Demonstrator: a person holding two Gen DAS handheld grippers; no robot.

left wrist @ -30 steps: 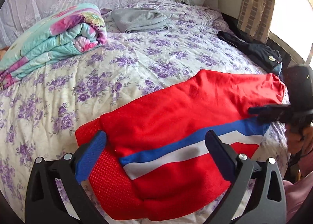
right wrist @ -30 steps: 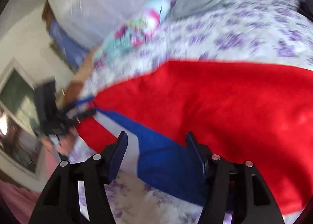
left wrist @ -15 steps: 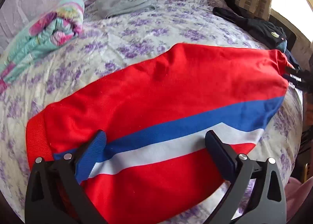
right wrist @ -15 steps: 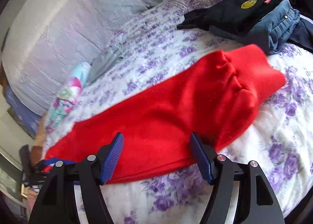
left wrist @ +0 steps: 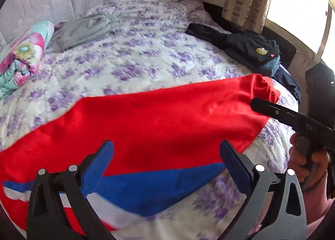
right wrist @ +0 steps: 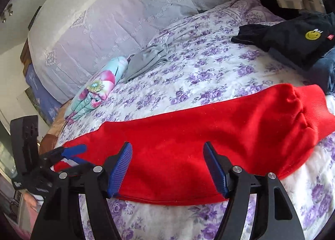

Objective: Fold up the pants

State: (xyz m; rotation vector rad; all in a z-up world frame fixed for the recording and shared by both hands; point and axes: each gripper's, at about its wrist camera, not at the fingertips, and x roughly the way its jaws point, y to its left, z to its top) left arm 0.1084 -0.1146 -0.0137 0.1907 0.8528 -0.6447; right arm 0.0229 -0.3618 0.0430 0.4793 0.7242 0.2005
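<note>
Red pants [left wrist: 159, 120] with a blue and white side stripe [left wrist: 159, 185] lie stretched flat across the floral bed; the ribbed cuff [right wrist: 309, 101] is at the right in the right wrist view. My left gripper [left wrist: 167, 162] is open just above the striped part near the bed's front edge. My right gripper [right wrist: 167, 166] is open over the pants leg [right wrist: 209, 135] near its lower edge. The right gripper's body [left wrist: 293, 118] shows beside the cuff end in the left wrist view. The left gripper [right wrist: 69, 152] shows at the far left of the right wrist view.
A folded colourful quilt [left wrist: 23, 55] and a folded grey garment [left wrist: 88, 28] lie at the back left of the bed [left wrist: 136, 61]. A pile of dark clothes with a smiley patch [right wrist: 303, 38] lies at the right edge. Pillows [right wrist: 125, 15] line the headboard.
Both grippers have swung along the pants toward the cuff end. The pants lie stretched out flat instead of bunched. Both grippers stay open.
</note>
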